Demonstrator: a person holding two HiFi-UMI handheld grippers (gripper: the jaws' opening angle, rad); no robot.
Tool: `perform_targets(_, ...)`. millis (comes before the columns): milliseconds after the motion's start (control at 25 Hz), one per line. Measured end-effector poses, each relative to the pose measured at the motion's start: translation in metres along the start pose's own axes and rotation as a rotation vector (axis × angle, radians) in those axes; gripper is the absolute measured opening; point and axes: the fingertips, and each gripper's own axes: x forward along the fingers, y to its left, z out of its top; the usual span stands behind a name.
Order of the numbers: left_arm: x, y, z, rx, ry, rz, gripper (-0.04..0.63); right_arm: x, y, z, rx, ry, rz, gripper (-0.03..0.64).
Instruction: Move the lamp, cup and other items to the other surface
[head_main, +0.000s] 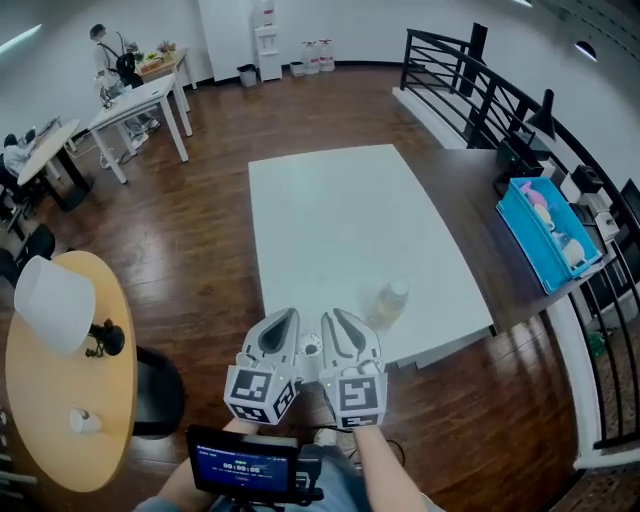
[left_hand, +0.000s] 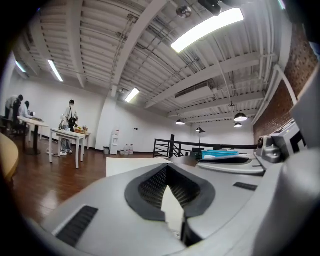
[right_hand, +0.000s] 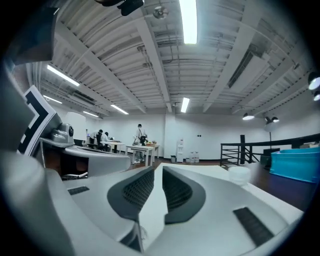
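Looks like an open-plan office on a loft level. Shows a dark wood plank floor (head_main: 200, 230) under a large white surface (head_main: 340, 230) in the middle and a round wooden surface (head_main: 60, 400) at the near left. Has rows of white desks (head_main: 140, 105) at the far left, with a person (head_main: 105, 50) standing among them. Keeps a water dispenser (head_main: 268, 45), spare water bottles (head_main: 318, 55) and a bin (head_main: 247, 75) along the far white wall. Runs a black railing (head_main: 470, 80) down the right side, as on a mezzanine edge. Overhead, bares white beams and ducts (left_hand: 192, 90), long strip lights (left_hand: 205, 27) and pendant lamps (left_hand: 240, 117), beside a brick wall (left_hand: 280, 100).
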Motion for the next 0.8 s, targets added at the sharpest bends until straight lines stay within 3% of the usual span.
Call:
perform_targets(160,-0.033,0.046,0.012,0.002,-0.008,0.081,0.008,0.031,0.071,0.020,-0.008,-0.033,0.157,0.000)
perform_targets(320,-0.075,0.094,0.025,0.002,-0.036,0.162,0.008,0.050,0.138,0.035,-0.019,-0.052,0.278,0.000)
perform_targets(800,-0.151,0.163,0.037,0.018,-0.058,0.302,0.009,0.069,0.247,0.054,-0.047,-0.092,0.449,0.000)
